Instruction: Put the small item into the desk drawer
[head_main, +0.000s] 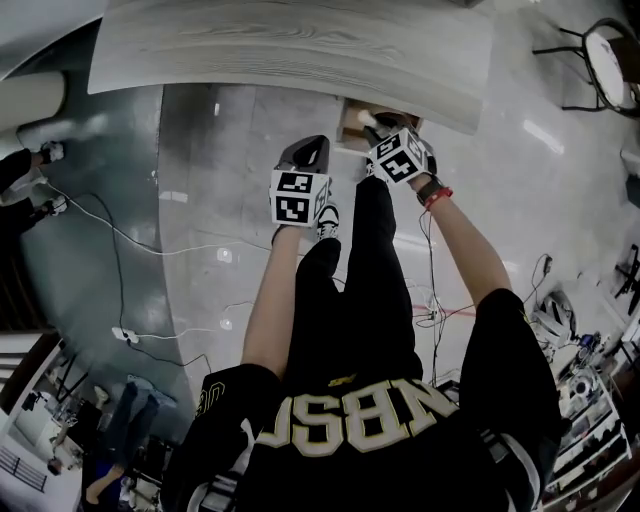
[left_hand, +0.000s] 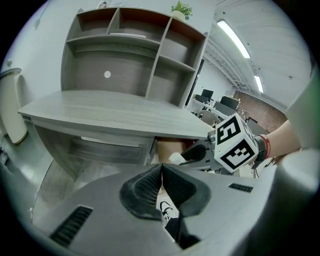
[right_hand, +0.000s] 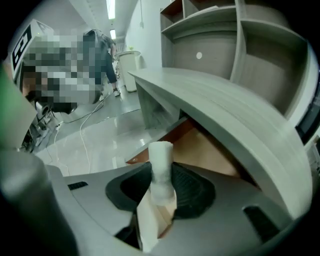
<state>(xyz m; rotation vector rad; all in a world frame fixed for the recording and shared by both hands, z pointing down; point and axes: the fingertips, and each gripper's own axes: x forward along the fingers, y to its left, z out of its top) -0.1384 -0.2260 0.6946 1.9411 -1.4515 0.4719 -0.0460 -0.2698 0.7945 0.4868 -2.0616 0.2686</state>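
Gripping a small white roll (right_hand: 161, 155), the right tool (right_hand: 161, 189) hangs at the open drawer (right_hand: 205, 150) beneath the surface (right_hand: 215, 102); the left tool (left_hand: 161, 186) sits closed, empty.

The small item (right_hand: 161, 155) is a little white roll that looks soft. It stands upright between the jaws of the right gripper (right_hand: 162, 185), which press on it from both sides, and its top sticks out past them. The drawer (right_hand: 200, 150) is pulled open, just under the grey table (right_hand: 225, 110) top. It is brown wood inside. The roll is held close to the drawer's open part
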